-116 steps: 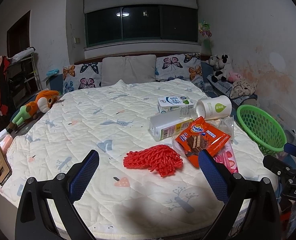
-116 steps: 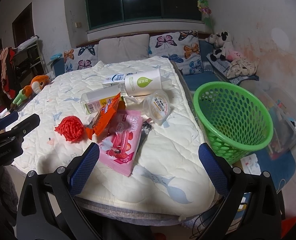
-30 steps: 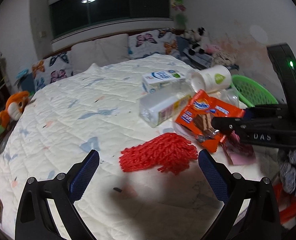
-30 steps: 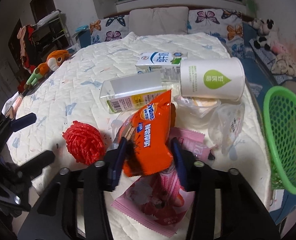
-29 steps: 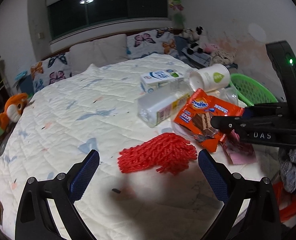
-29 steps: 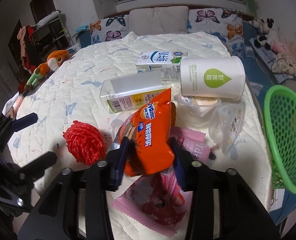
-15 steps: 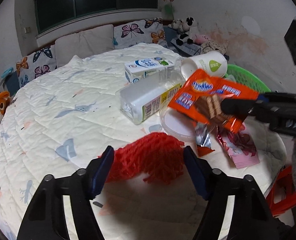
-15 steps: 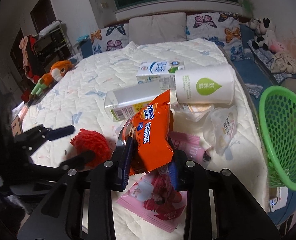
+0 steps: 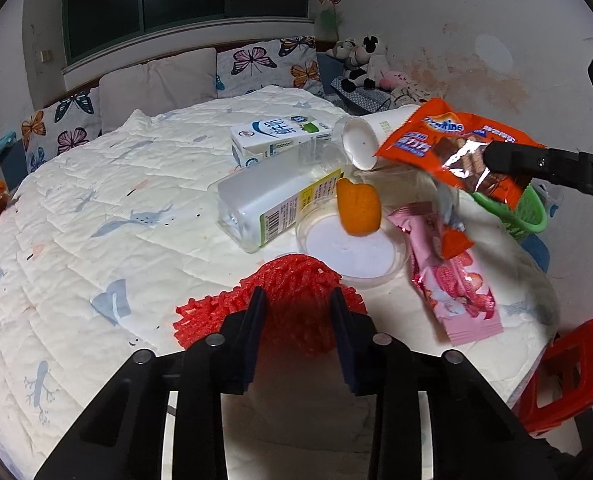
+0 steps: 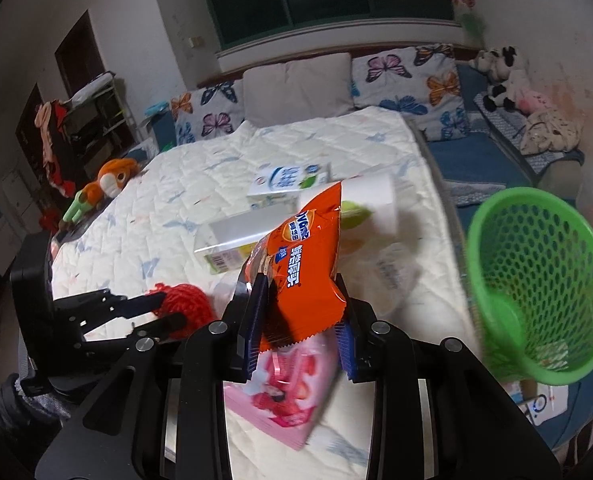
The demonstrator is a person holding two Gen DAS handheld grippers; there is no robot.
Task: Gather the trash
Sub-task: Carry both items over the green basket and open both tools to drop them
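My right gripper (image 10: 298, 320) is shut on an orange snack wrapper (image 10: 304, 264) and holds it above the bed; the wrapper also shows in the left wrist view (image 9: 456, 152). My left gripper (image 9: 294, 312) is shut on a red foam net (image 9: 288, 312), which also shows in the right wrist view (image 10: 184, 304). A green mesh basket (image 10: 536, 280) stands to the right of the bed. On the bed lie a pink wrapper (image 9: 452, 280), a clear bottle (image 9: 268, 204), a milk carton (image 9: 276, 136), a paper cup (image 9: 372, 136), a clear lid (image 9: 352, 248) and an orange peel (image 9: 358, 208).
A red stool (image 9: 568, 380) stands by the bed's near right corner. Pillows (image 10: 296, 88) line the headboard. Plush toys (image 10: 504, 68) lie at the far right and an orange plush (image 10: 108, 180) at the bed's left edge.
My left gripper has closed on the red foam net. My right gripper has lifted the orange wrapper up and to the right, uncovering the clear lid and orange peel.
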